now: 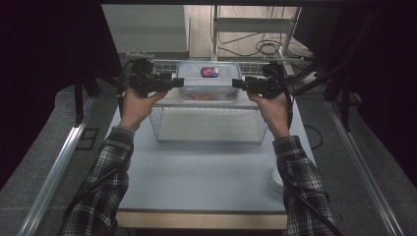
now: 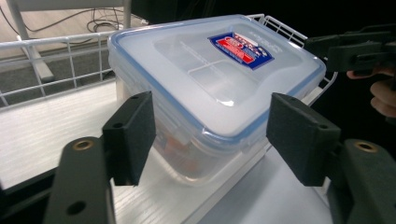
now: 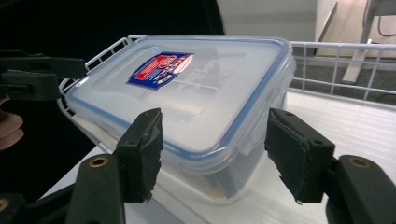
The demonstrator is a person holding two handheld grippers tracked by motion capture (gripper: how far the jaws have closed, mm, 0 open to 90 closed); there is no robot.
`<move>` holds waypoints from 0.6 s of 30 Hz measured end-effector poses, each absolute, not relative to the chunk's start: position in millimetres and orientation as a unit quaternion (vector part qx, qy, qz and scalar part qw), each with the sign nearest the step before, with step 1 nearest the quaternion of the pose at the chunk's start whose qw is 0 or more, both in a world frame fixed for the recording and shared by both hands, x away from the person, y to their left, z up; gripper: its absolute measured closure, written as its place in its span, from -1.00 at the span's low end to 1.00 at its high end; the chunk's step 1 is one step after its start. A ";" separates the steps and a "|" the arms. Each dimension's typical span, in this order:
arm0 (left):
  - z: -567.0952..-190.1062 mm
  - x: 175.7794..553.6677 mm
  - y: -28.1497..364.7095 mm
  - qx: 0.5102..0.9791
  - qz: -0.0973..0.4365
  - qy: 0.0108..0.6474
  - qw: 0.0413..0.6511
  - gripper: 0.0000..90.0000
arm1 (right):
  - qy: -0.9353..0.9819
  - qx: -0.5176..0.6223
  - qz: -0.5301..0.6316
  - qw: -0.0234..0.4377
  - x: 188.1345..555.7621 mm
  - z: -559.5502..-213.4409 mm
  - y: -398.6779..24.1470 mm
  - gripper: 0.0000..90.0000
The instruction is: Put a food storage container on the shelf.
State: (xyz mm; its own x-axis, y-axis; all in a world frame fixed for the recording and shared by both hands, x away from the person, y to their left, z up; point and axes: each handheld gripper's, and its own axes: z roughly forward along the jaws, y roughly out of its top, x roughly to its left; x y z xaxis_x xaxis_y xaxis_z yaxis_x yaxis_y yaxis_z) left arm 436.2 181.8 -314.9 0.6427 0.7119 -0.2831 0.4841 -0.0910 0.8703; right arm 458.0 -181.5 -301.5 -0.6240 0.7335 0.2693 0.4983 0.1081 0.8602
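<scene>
Lidded plastic container sits on the wire rack's top from above, my left gripper and right gripper flanking its ends. Left gripper view: jaws spread, container's end between them, untouched. Right gripper view: jaws spread too, other end between, not pinched.

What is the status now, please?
Left gripper and right gripper open, one at each end of the lidded plastic container. Container rests on wire rack. Nothing in the way.
</scene>
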 end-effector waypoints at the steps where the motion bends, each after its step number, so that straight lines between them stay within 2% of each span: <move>1: -316.0 435.1 182.5 0.731 0.105 0.407 0.537 -0.33 | 0.736 0.417 0.521 0.113 456.7 -301.7 -181.8 -0.22; 18: -334.6 403.9 187.6 0.751 0.134 0.375 0.527 -0.73 | 0.751 0.380 0.527 0.120 433.7 -308.8 -186.6 -0.58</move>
